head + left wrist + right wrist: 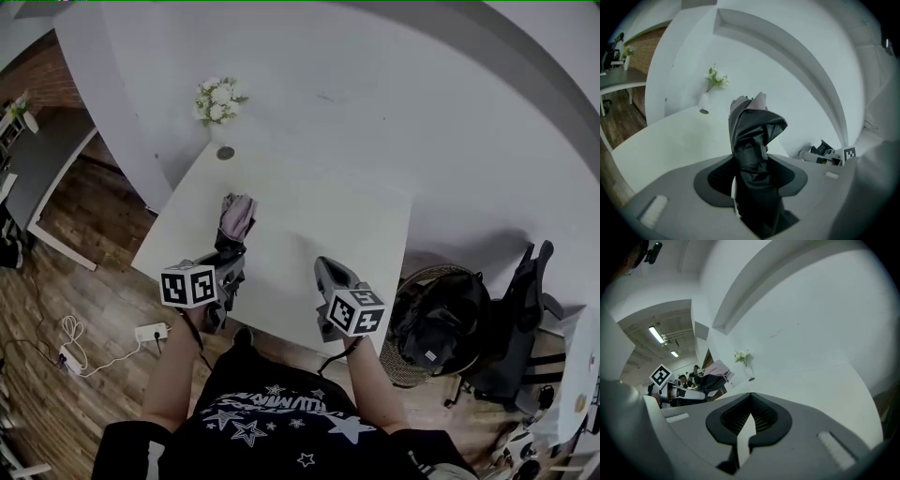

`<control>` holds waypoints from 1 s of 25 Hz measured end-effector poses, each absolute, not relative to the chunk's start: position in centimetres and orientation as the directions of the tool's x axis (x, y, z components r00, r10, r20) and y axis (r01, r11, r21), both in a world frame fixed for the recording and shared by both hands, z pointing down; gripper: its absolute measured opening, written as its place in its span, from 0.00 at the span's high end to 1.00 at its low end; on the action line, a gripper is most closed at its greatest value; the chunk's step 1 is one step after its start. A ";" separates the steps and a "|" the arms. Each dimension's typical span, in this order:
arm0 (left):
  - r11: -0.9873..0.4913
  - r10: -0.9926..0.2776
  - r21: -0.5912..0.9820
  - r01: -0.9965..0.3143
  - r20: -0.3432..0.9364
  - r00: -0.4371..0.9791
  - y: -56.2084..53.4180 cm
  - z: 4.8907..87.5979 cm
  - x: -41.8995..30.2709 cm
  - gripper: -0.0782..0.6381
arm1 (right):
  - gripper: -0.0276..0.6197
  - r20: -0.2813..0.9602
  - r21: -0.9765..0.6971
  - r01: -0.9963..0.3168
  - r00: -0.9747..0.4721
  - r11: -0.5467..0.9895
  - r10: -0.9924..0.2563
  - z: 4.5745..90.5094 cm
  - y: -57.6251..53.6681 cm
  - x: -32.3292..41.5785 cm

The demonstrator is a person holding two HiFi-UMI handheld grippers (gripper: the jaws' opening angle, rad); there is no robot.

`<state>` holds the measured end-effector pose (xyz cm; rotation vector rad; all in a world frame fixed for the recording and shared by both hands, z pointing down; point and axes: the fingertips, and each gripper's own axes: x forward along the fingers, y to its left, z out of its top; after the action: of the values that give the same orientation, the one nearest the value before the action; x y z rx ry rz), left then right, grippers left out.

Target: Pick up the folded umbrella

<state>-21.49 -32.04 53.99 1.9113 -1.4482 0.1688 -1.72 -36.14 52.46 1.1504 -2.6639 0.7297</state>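
The folded umbrella (236, 217) is black with a pale pink end and a strap round its middle. My left gripper (228, 262) is shut on it over the white table's (328, 206) front left part. In the left gripper view the umbrella (752, 154) stands between the dark pads and its pink end points up and away. My right gripper (328, 272) hovers at the table's front edge, shut with nothing in it. In the right gripper view its pads (765, 417) meet, and the umbrella (715, 373) shows at the left, off the tabletop.
A white vase of flowers (219, 101) stands at the table's far corner by the wall, with a small round disc (225, 153) beside it. A wicker basket holding a dark bag (436, 323) and a black chair (520, 309) stand to the right. A power strip (150, 332) lies on the wooden floor at the left.
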 end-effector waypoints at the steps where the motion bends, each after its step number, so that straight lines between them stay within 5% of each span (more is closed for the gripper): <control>1: -0.102 -0.793 0.446 -0.889 0.503 0.344 -31.4 53.9 -21.3 0.60 | 0.93 0.318 -0.375 -0.713 -0.699 0.592 -0.640 52.5 -35.7 -1.4; 25: 0.019 -0.856 0.464 -0.885 0.466 0.225 -17.4 54.7 -16.2 0.60 | 0.93 0.347 -0.337 -0.620 -0.781 0.709 -0.519 53.6 -24.5 2.6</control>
<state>-16.17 -17.40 54.69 1.8124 -1.6106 0.0548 2.65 -24.47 53.59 0.9103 -2.6897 0.6511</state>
